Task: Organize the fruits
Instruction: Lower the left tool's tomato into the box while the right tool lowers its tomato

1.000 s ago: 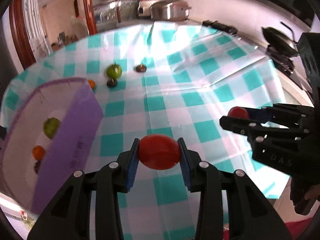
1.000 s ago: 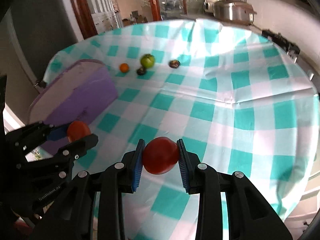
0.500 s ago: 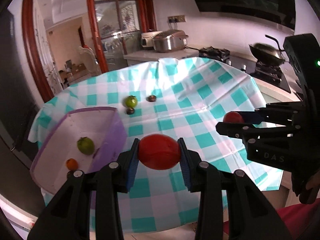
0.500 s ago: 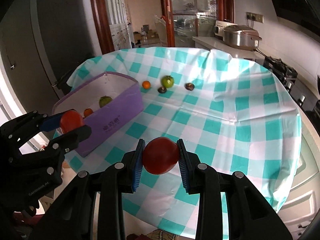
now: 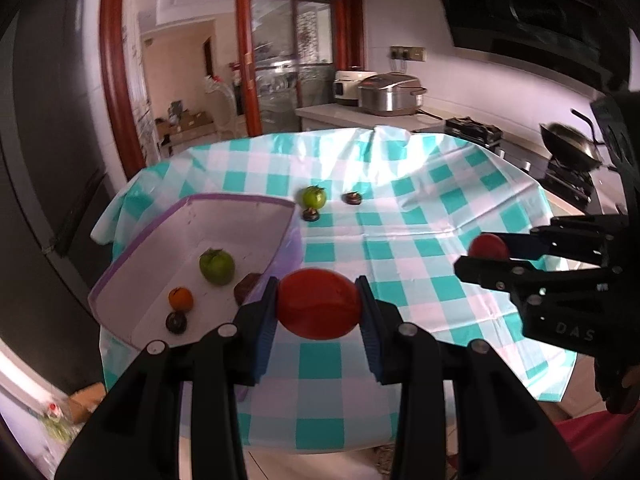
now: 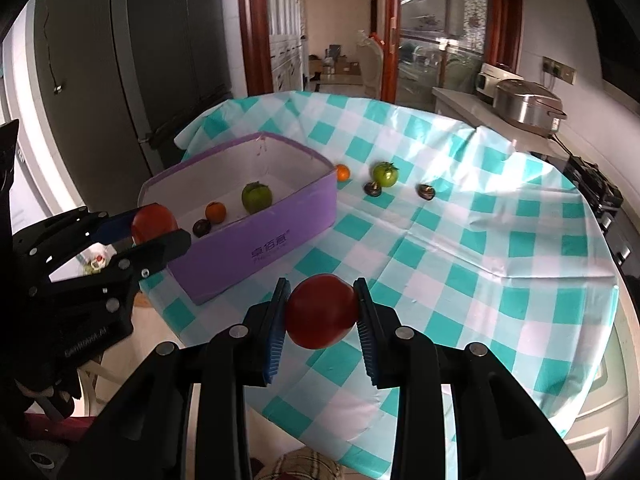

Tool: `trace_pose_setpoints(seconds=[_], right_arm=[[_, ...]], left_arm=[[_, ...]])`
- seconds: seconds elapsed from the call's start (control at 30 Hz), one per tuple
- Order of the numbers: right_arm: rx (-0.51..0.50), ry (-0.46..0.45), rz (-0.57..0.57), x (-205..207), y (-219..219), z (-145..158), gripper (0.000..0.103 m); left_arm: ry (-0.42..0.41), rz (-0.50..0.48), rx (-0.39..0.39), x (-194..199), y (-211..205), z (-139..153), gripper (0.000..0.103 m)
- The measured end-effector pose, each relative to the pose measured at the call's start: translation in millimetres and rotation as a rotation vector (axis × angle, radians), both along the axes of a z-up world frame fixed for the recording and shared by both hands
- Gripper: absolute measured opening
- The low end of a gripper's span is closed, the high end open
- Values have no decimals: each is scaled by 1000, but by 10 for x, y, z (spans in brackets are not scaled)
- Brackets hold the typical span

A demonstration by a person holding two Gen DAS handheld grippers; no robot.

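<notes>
My left gripper (image 5: 319, 304) is shut on a red tomato (image 5: 318, 302), held high over the near table edge beside the purple box (image 5: 132, 240). It also shows in the right wrist view (image 6: 154, 226). My right gripper (image 6: 321, 312) is shut on a second red tomato (image 6: 320, 310) and shows in the left wrist view (image 5: 486, 250). The purple box (image 6: 256, 240) holds a green tomato (image 6: 257, 198), a small orange (image 6: 215, 211) and a dark fruit (image 6: 201, 227). On the cloth lie a green tomato (image 6: 385, 174), an orange (image 6: 342, 172) and two dark fruits (image 6: 373, 188).
The round table (image 6: 500, 248) has a teal-and-white checked cloth. A counter with a steel cooker (image 5: 390, 94) stands behind it. A stove with a pan (image 5: 570, 146) is at the right. A dark fridge (image 6: 120, 72) stands at the left.
Both grippers have risen and pulled back from the table, each still holding its tomato. The box's inside and more of the room have come into view.
</notes>
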State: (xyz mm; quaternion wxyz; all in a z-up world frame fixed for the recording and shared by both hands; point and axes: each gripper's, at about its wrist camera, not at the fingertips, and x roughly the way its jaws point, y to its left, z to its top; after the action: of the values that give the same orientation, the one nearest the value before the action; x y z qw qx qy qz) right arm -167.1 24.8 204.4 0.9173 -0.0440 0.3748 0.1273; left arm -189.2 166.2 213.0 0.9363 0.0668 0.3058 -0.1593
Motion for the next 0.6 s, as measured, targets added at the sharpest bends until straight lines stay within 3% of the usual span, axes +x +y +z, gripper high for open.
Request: trace_pose_setpoints(seconds=[0.23, 0.4, 0.53, 0.6], right_arm=[[4, 39, 80, 441, 191, -117, 32], [36, 71, 147, 1018, 464, -207, 32], [47, 100, 196, 1549, 709, -231, 32], [37, 128, 223, 1829, 850, -273, 32]], left_arm=[[59, 116, -22, 348, 315, -193, 38], [112, 206, -8, 685, 565, -320, 38], [195, 285, 1, 1046, 763, -456, 38], [276, 318, 11, 1275, 840, -570, 38]])
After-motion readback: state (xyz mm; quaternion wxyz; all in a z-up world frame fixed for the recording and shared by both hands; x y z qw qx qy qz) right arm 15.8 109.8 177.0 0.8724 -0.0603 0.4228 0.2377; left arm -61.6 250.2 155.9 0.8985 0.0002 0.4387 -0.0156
